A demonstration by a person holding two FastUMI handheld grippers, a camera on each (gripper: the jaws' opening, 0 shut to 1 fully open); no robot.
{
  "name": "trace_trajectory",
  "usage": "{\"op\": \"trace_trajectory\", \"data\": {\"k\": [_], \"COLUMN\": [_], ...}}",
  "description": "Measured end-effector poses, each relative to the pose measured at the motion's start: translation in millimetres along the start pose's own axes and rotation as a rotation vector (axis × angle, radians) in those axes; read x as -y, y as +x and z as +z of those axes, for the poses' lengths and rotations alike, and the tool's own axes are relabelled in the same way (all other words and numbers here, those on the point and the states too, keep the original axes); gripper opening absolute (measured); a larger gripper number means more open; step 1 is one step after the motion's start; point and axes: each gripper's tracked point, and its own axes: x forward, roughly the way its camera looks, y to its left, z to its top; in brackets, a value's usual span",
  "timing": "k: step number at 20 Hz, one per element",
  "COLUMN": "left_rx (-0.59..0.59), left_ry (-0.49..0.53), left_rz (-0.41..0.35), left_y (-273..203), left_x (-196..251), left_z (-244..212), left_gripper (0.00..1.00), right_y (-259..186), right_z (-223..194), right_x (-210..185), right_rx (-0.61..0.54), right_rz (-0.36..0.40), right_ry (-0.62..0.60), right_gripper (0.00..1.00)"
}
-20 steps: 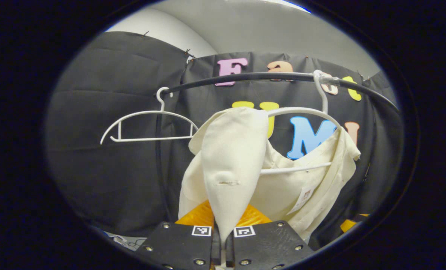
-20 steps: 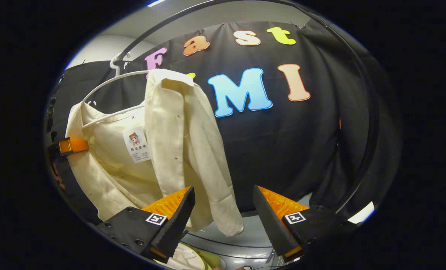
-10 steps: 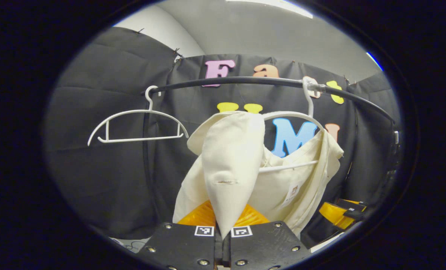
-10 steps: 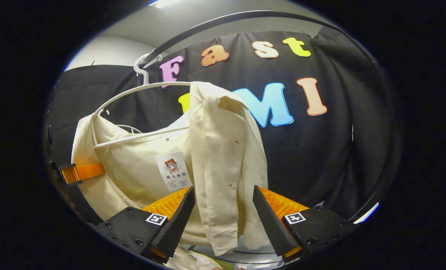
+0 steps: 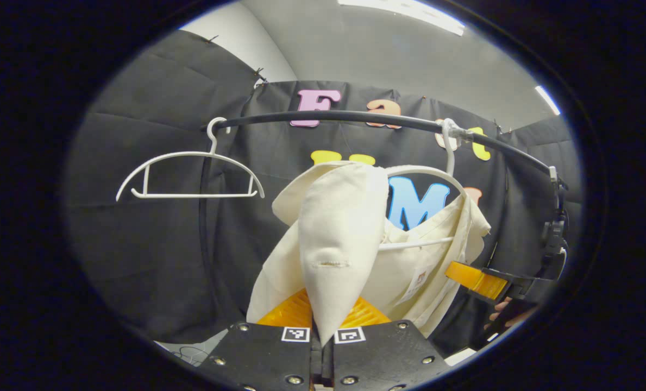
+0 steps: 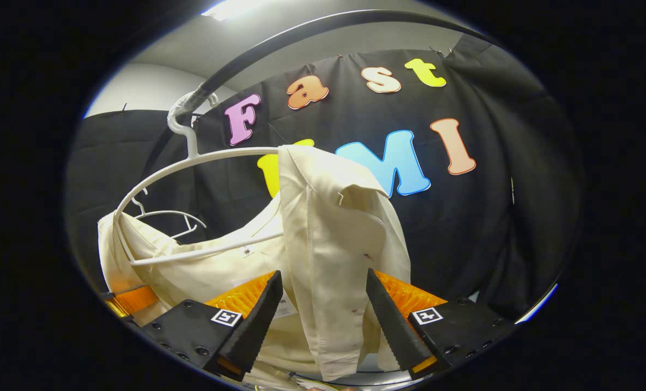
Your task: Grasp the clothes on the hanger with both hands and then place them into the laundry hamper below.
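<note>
Pinching cream shirt (image 5: 336, 239), left hand-held gripper (image 5: 321, 347) closed; right hand-held gripper (image 6: 323, 326) agape around it.

left tool (image 5: 323, 347): fingers closed together, pointing up | right tool (image 6: 325, 326): fingers spread apart, raised

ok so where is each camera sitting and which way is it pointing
Left gripper view: rides on the left tool, looking up at the cream shirt clamped between its fingers, with the rail and an empty hanger behind.
Right gripper view: rides on the right tool, open around the shirt's hanging edge.
Both share the shirt and its hanger; the left gripper view also catches the right tool.
</note>
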Motion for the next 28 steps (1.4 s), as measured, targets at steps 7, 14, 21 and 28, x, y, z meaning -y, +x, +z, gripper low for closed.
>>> {"op": "trace_trajectory", "data": {"k": [7,14,21,28], "left_rx": [0.003,0.008,0.012,0.066], "left_ry": [-0.027,-0.038,-0.043,-0.056], "left_rz": [0.019,0.039,0.068,0.083], "left_y": [-4.5,-9.1,-13.5,-19.7], "left_x": [-6.5,-10.3,-18.3,-27.8], "left_z": [-5.1,-7.6,-6.7,9.2], "left_gripper": [0.0,0.0,0.01,0.02], "right_y": [23.0,32.8,37.2,36.6], "right_z": [-7.3,2.8,23.9,51.8], "right_x": [10.0,41.0,51.0,79.2], "right_rx": [0.006,0.049,0.096,0.176], "right_rz": [-0.11,-0.183,-0.118,-0.141], "right_ry": [-0.001,-0.049,-0.049,-0.097], "right_gripper": [0.98,0.95,0.13,0.0]}}
